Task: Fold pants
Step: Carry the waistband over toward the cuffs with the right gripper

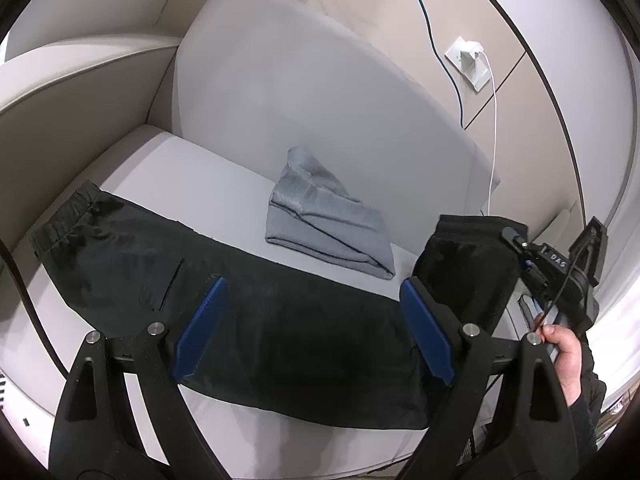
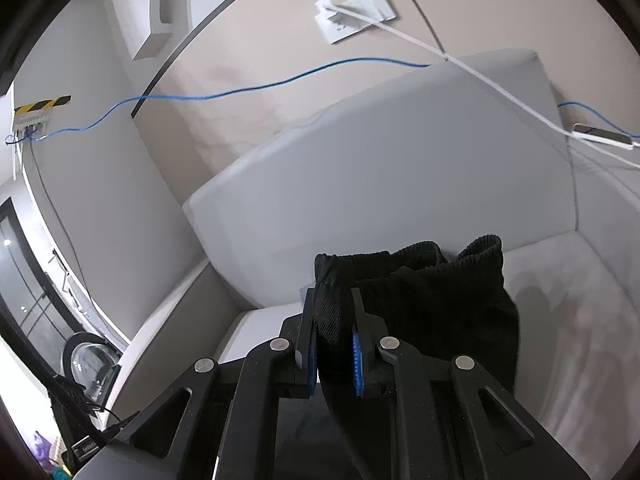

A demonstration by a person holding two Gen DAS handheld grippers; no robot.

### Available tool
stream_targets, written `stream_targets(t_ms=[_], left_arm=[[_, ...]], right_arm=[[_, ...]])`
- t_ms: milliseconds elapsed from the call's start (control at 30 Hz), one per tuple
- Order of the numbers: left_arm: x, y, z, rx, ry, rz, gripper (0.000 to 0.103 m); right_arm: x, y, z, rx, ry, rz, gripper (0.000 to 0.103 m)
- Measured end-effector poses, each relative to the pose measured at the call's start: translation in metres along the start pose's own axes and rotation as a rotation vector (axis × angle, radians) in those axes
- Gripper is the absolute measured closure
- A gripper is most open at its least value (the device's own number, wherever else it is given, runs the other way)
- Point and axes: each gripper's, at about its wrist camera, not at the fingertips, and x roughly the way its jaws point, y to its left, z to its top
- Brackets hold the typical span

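Observation:
Black pants (image 1: 248,304) lie stretched across the grey sofa seat (image 1: 192,168), waistband at the left. My left gripper (image 1: 316,328) hovers open just above their middle, one blue pad on each side and no cloth pinched. At the right, the leg ends (image 1: 464,264) are lifted off the seat. My right gripper (image 2: 334,344) is shut on those ribbed black cuffs (image 2: 408,280), which bunch up beyond its fingers. In the left wrist view the right gripper (image 1: 516,244) is seen from the side, with a hand (image 1: 568,356) on its handle.
A folded grey garment (image 1: 328,220) lies on the seat behind the pants. The sofa back cushion (image 1: 320,88) and armrest (image 1: 60,80) bound the seat. A wall socket (image 1: 472,64) with white and blue cables (image 2: 240,90) hangs on the wall behind.

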Motion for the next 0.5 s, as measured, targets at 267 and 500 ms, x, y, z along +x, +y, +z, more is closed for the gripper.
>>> stream_targets(t_ms=[267,500], left_arm=[[-0.003,0.004,0.0,-0.022,-0.008,-0.001,0.017],[-0.004,-0.003,0.001,0.015,-0.006,-0.01,0.017]], right_arm=[[0.04,0.033,-0.01,-0.029,0.056,0.031,0.09],[0.076,0.061,-0.03,-0.061,0.119,0.073,0.09]])
